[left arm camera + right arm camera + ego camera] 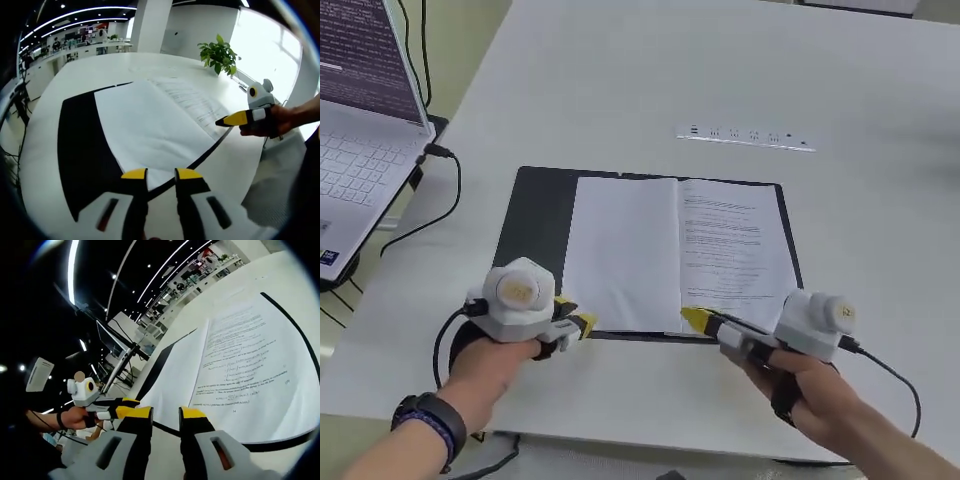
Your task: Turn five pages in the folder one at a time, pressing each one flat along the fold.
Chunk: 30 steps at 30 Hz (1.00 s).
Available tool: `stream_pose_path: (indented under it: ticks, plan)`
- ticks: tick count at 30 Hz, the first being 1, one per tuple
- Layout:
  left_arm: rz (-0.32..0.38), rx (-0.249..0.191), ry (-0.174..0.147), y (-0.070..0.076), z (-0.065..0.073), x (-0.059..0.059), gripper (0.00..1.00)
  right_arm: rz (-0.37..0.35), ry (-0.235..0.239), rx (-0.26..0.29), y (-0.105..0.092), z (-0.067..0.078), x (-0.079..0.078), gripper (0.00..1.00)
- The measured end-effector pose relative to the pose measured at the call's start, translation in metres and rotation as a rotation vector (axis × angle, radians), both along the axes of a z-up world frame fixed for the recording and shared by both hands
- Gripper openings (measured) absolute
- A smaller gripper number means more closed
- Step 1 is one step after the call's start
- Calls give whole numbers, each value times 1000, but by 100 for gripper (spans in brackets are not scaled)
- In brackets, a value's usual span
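The folder (535, 230) lies open on the table (620, 80), with the left gripper (582, 322) and right gripper (695, 318) at its near edge, jaws slightly apart and empty, so a turn seems about to start, with the right one next pinching the right page (735, 250).

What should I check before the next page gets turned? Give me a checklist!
1. The folder lies open and flat: ok.
2. The blank left page lies flat beside the fold: ok.
3. The right gripper sits near the printed page, at its bottom corner by the fold: ok.
4. The right gripper has a small gap between its jaws, with nothing in it: ok.
5. The left gripper waits at the folder's near edge, gripping nothing: ok.
6. Just one sheet will get caught: cannot tell.
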<state>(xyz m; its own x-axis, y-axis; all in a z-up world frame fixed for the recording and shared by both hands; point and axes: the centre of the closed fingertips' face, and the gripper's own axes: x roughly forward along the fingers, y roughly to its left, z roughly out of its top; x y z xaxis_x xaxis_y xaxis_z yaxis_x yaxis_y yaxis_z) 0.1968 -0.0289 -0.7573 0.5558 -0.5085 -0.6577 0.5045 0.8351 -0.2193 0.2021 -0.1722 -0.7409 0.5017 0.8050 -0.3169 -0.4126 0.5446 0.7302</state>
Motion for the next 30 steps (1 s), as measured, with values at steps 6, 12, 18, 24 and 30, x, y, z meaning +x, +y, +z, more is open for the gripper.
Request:
stream_pose_path:
  ticks: [6, 12, 18, 24, 30]
  plan:
    - [13, 6, -21, 7, 13, 3, 21, -6, -26, -29, -10, 6, -2, 23]
    - [40, -13, -47, 14, 36, 5, 24, -2, -86, -62, -23, 20, -3, 26]
    - [31, 6, -71, 20, 45, 3, 28, -9, -135, -105, -35, 32, -2, 32]
    - [20, 36, -80, 29, 50, -1, 31, -29, -175, -141, -52, 38, 3, 34]
    - [17, 55, -99, 35, 66, -3, 35, -40, -211, -182, -68, 49, 3, 40]
